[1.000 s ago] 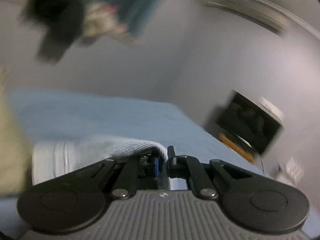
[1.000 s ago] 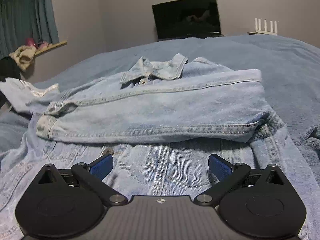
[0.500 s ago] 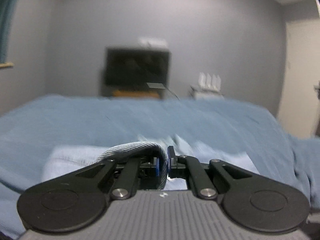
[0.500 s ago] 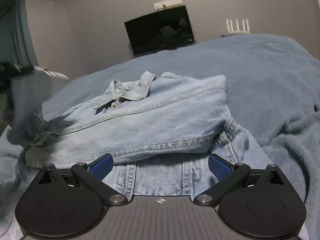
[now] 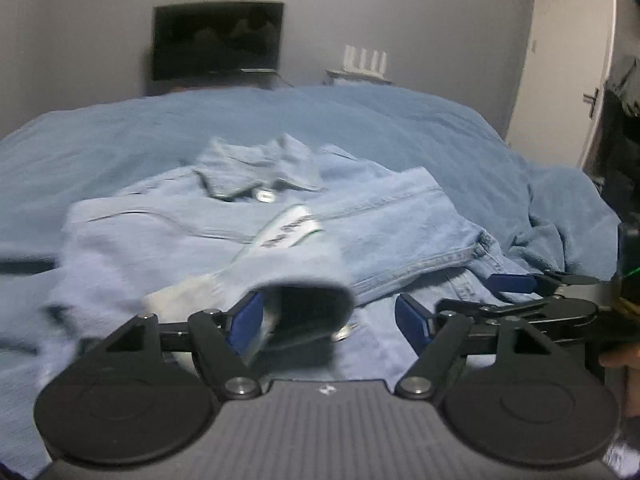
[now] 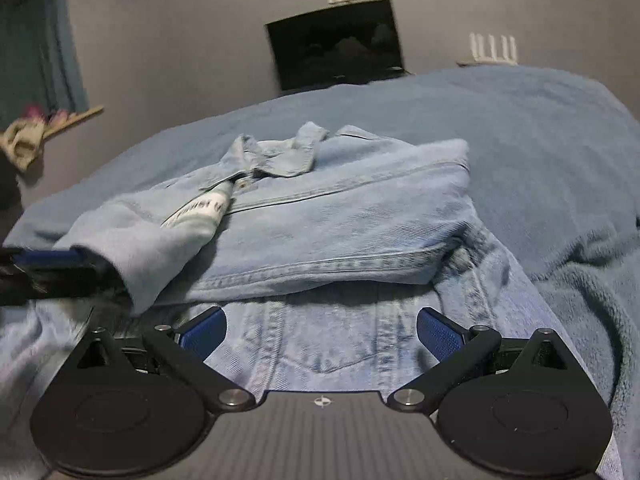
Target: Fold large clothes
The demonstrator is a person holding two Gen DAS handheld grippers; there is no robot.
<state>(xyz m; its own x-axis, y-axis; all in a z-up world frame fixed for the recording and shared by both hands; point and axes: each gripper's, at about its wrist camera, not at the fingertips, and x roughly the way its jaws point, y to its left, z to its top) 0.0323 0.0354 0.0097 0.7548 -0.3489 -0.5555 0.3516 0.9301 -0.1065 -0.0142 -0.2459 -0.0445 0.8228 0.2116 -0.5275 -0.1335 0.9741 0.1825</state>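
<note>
Bed under a blue fleece blanket fills both views; grey wall behind, dark screen at the far edge. Denim jacket lies mid-bed, collar to the far side, one sleeve folded across the chest toward the left, white inner label showing. Left wrist view alone shows a white door far right; right wrist view alone shows a teal curtain and a shelf with heaped cloth far left. Left gripper, near, over the jacket's left half: jaws opening, a blurred sleeve cuff between them, lying against the left pad; no squeeze visible. Right gripper low over the jacket's near hem, jaws wide, denim beneath but nothing between them. Each view catches the other gripper at its edge. A fingertip shows at the right gripper's handle.
</note>
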